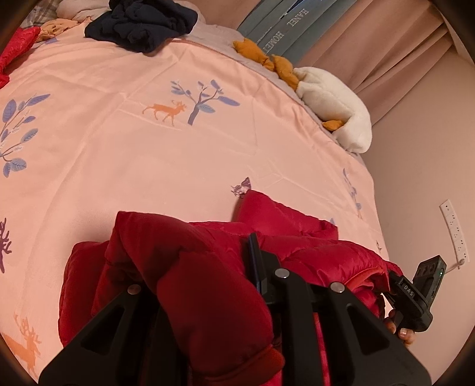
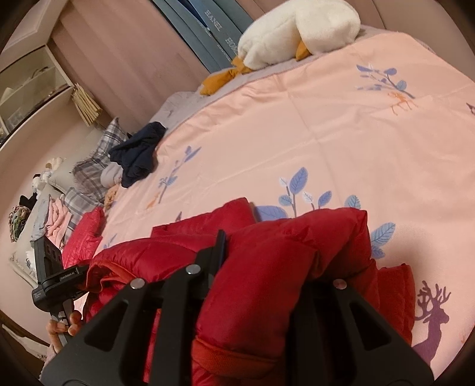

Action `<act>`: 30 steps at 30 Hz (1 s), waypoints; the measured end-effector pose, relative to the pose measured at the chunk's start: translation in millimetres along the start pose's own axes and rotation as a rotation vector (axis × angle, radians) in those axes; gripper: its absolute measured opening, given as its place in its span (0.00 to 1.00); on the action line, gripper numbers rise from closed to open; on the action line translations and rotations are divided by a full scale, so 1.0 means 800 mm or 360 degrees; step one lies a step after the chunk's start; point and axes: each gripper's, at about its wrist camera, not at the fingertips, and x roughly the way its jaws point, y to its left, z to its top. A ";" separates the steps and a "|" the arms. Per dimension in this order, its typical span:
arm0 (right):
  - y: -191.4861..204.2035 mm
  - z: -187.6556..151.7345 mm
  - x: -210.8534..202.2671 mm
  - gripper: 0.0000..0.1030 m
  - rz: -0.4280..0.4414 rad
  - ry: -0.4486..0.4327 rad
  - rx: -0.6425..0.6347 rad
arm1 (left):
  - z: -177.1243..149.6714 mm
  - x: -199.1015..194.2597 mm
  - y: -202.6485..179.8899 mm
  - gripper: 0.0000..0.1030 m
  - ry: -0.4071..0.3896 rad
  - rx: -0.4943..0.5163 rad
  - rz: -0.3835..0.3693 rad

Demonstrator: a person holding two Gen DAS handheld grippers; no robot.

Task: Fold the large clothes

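Observation:
A red puffy jacket (image 1: 207, 285) lies bunched at the near edge of the pink bed cover (image 1: 148, 142). My left gripper (image 1: 213, 255) is shut on a thick fold of it. The fabric drapes over one finger and hides it. Only the other finger (image 1: 255, 261) shows. In the right wrist view the same jacket (image 2: 282, 255) bulges between the jaws of my right gripper (image 2: 267, 252), also shut on it, with one finger (image 2: 216, 252) visible. Each view shows the other gripper's housing at the jacket's far end, held by a hand (image 1: 400, 329).
A dark navy garment (image 1: 139, 23) lies crumpled at the far side of the bed. A white plush toy with orange feet (image 1: 332, 101) rests by the curtain. Another red item (image 2: 86, 234), plaid pillows (image 2: 98, 154) and shelves (image 2: 32, 86) sit beyond.

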 end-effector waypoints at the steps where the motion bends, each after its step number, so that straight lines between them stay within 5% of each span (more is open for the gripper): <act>1: -0.001 0.001 0.003 0.17 -0.0004 0.0005 0.0001 | 0.001 0.003 0.000 0.19 0.0005 0.0003 0.0008; 17: -0.004 0.005 0.024 0.17 -0.0091 0.0075 -0.0007 | 0.003 0.029 -0.014 0.19 0.0056 0.0132 0.0200; 30: -0.003 0.006 0.028 0.19 -0.0110 0.0102 -0.0006 | 0.003 0.033 -0.015 0.19 0.0068 0.0146 0.0229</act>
